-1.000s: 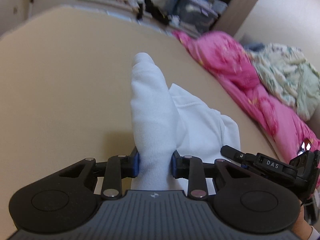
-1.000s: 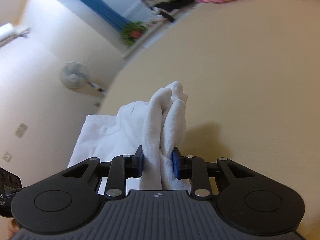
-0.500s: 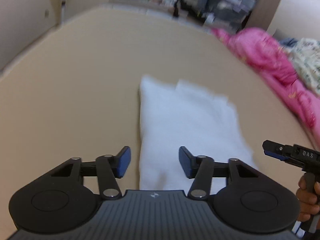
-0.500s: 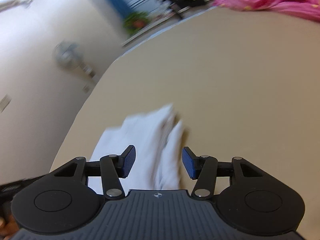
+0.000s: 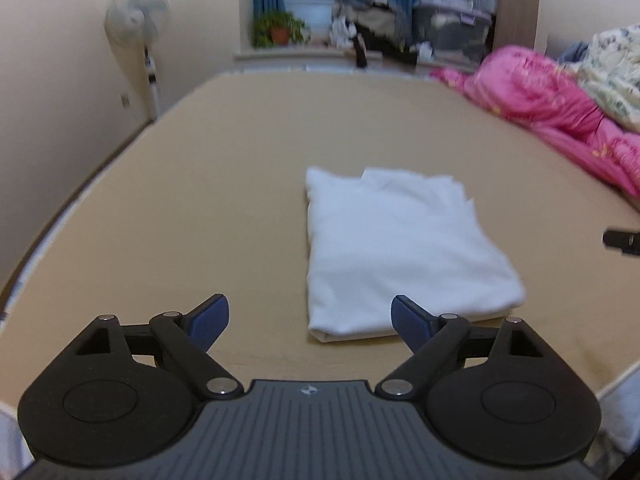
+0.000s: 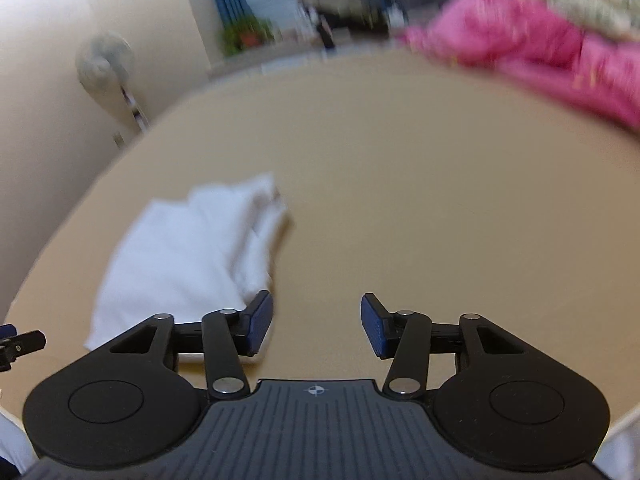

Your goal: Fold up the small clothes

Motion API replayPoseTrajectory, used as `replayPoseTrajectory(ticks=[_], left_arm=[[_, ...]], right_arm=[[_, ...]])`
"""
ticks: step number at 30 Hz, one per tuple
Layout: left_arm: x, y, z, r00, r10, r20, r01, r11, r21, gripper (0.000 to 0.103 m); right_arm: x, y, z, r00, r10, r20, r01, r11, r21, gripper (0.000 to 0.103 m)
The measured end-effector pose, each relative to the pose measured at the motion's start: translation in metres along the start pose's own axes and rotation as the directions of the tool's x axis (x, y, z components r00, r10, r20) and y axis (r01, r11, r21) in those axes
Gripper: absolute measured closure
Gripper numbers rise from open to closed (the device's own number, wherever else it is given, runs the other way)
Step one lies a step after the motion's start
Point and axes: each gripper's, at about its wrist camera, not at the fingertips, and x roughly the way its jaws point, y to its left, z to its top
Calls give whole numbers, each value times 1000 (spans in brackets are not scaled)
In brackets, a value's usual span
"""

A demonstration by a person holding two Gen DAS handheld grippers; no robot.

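A white garment [image 5: 396, 248] lies folded into a flat rectangle on the tan bed surface [image 5: 200, 200]. My left gripper [image 5: 310, 320] is open and empty, raised above the bed just short of the garment's near edge. In the right wrist view the same garment [image 6: 192, 252] lies to the left. My right gripper [image 6: 317, 326] is open and empty, to the right of the garment's near corner. The tip of the right gripper shows at the right edge of the left wrist view [image 5: 622, 239]. The tip of the left gripper shows at the left edge of the right wrist view [image 6: 20, 344].
A pink quilt [image 5: 552, 108] and a pale floral blanket [image 5: 612, 68] are heaped along the bed's right side. A standing fan [image 5: 138, 20] is by the left wall. A potted plant [image 5: 278, 30], piled clothes and storage boxes [image 5: 452, 28] line the far window sill.
Both grippers let go of the white garment and opened wide. They pulled back and lifted away. The garment now lies flat and folded on the bed.
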Motion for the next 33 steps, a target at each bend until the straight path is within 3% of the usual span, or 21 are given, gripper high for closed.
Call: replayPoseTrajectory(ticks=[3, 6, 9, 11, 14, 16, 17, 19, 22, 25, 27, 29, 31, 33], left_arm=[[-30, -21, 12, 999, 22, 32, -22, 1000, -10, 9], [-64, -28, 21, 996, 51, 73, -53, 998, 17, 9], [-97, -32, 36, 990, 61, 126, -65, 998, 24, 9], [-119, -27, 46, 986, 55, 157, -58, 998, 11, 0], [-147, -23, 59, 978, 61, 200, -63, 998, 8, 0], [-158, -21, 64, 975, 60, 215, -63, 998, 9, 0], [-159, -19, 66, 975, 50, 216, -53, 999, 12, 0], [-155, -17, 63, 977, 30, 211, -37, 999, 28, 0], [-128, -17, 45, 982, 48, 183, -52, 999, 15, 0], [-89, -20, 15, 988, 55, 147, -54, 998, -13, 0], [-62, -28, -15, 989, 66, 130, -64, 998, -19, 0], [-31, -39, -22, 993, 101, -60, -101, 995, 12, 1], [-28, -38, -20, 998, 44, -33, -45, 998, -45, 1], [-20, -42, -16, 997, 78, -7, -78, 997, -7, 1]], right_arm=[[-49, 27, 10, 991, 21, 132, -17, 999, -31, 45], [-110, 54, 32, 964, 57, 258, -46, 998, -47, 45], [-169, 78, 64, 916, 102, 388, -91, 995, -48, 41], [-213, 87, 83, 875, 116, 470, -101, 993, -57, 37], [-263, 97, 104, 808, 142, 572, -109, 990, -92, 27], [-275, 97, 107, 790, 140, 597, -88, 989, -115, 22], [-271, 95, 105, 794, 136, 592, -74, 989, -128, 20], [-250, 88, 95, 828, 124, 547, -40, 986, -163, 19], [-194, 62, 59, 918, 67, 390, -4, 987, -161, 19], [-134, 30, 18, 977, 24, 214, 6, 990, -141, 20], [-104, 19, -9, 988, -12, 154, 35, 989, -145, 20], [-83, 11, -29, 996, -26, 88, 38, 991, -132, 20], [-67, 11, -43, 999, -25, -31, 21, 993, -112, 21], [-67, 21, -51, 998, -13, -56, 5, 989, -145, 21]])
